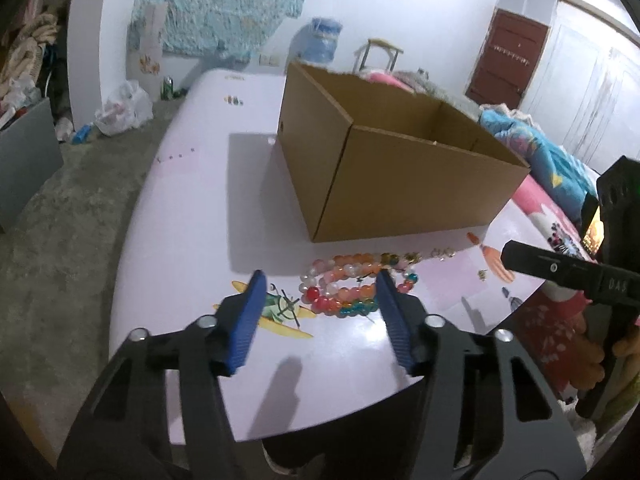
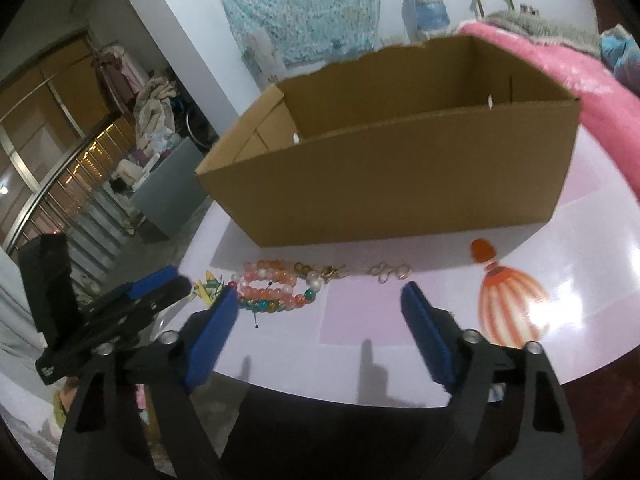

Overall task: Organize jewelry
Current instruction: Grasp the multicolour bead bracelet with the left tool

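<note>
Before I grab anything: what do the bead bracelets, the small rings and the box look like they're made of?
Bead bracelets: glossy round beads, some translucent, some milky; glass or plastic, can't tell which. Small rings: thin gold-coloured loops, probably metal wire. Box: matte brown corrugated cardboard, with a torn back edge and fold seams showing.

The cardboard box point(image 1: 396, 168) hides its own floor behind its near wall in both views. The small gold pieces point(image 2: 390, 271) on the worktop point(image 2: 400, 336) are too small to identify. In the left wrist view, the right gripper point(image 1: 560, 270) is cut off by the picture's edge, and a blue finger point(image 1: 390, 300) covers part of the bead bracelets point(image 1: 344, 284).
</note>
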Tool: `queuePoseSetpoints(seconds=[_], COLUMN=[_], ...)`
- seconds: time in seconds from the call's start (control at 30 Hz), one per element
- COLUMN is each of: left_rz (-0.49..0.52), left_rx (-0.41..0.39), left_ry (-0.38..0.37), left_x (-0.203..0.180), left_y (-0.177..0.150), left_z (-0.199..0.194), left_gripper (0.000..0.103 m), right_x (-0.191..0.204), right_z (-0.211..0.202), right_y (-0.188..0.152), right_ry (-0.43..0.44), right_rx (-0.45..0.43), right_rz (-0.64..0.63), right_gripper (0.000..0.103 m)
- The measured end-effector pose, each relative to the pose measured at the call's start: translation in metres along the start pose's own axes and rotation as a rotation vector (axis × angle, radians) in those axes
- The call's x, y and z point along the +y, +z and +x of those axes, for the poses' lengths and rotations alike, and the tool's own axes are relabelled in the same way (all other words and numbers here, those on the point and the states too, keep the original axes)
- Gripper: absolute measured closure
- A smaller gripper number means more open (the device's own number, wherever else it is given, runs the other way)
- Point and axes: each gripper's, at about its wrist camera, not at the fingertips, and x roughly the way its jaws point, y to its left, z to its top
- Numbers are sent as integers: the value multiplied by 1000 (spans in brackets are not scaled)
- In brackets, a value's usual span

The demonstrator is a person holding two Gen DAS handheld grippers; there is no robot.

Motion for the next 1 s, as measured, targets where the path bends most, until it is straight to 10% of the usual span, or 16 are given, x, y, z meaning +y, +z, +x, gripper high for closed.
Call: queuePoseSetpoints(seconds=[0.37, 1.0], left_rz=[-37, -63], left_rx=[129, 235], left_ry=[8, 89], left_x=[9, -3], left_y=[11, 16], left_z=[38, 63], left_gripper=[72, 78], right_x=[10, 41], right_z=[50, 98], right_y=[8, 10], right_ry=[46, -85], right_rx=[125, 205], right_rz=[18, -90], right_gripper=[74, 93])
